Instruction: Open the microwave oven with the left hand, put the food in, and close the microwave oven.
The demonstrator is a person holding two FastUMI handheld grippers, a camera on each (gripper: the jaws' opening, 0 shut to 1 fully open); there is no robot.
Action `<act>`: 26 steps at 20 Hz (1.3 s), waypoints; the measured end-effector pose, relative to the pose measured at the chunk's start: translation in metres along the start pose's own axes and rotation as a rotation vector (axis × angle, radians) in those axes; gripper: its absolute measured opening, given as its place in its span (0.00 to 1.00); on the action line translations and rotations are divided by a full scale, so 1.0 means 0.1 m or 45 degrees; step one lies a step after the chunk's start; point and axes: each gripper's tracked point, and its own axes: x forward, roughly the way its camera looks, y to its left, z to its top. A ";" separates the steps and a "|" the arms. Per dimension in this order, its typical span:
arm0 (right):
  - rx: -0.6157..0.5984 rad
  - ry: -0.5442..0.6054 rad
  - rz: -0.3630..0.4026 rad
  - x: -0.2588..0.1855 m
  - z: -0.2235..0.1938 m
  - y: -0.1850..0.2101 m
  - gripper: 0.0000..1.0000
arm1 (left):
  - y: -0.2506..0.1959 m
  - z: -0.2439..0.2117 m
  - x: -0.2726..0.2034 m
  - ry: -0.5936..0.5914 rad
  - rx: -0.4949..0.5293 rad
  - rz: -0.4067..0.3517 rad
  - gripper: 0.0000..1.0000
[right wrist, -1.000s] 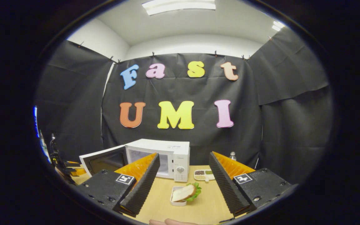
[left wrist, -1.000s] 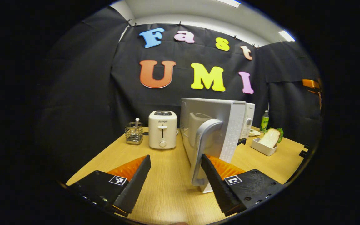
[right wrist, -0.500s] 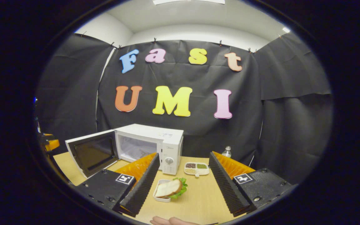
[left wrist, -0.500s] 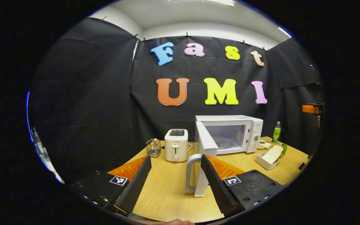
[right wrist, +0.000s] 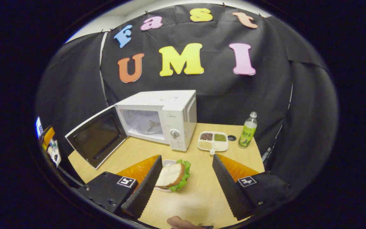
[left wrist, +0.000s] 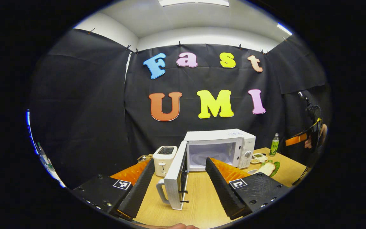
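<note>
The white microwave [left wrist: 218, 144] stands on the wooden table with its door [left wrist: 177, 179] swung wide open and its cavity bare. My left gripper [left wrist: 179, 163] is open, held back from the door, whose handle [left wrist: 160, 192] sits apart from both fingers. In the right gripper view the microwave [right wrist: 165, 116] and its dark-windowed door [right wrist: 95, 136] are at the centre left. A sandwich [right wrist: 172, 175] with lettuce lies in a small white tray [right wrist: 167, 163] on the table. My right gripper [right wrist: 186, 159] hangs open just above it, the sandwich close to the left finger.
A white toaster [left wrist: 164, 158] stands left of the microwave. A divided dish of beans [right wrist: 213, 141] and a green bottle [right wrist: 248, 130] sit to its right. A hand with the other gripper [left wrist: 297, 139] shows at the far right of the left gripper view. Bare table [right wrist: 199, 197] lies in front.
My left gripper has drawn back from the door handle, and the door now stands wide open. My right gripper has dropped and tilted down, closing in on the sandwich.
</note>
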 end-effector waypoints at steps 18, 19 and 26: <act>0.718 0.786 0.669 1.14 -0.98 0.18 0.64 | -0.46 0.11 0.45 0.018 -0.018 -0.008 0.95; 0.702 0.796 0.651 1.11 -0.96 0.14 0.35 | -0.46 0.10 0.44 0.023 -0.020 -0.015 0.95; 0.424 0.557 0.501 0.63 -0.51 0.18 0.35 | -0.29 0.11 0.33 -0.007 -0.053 -0.045 0.95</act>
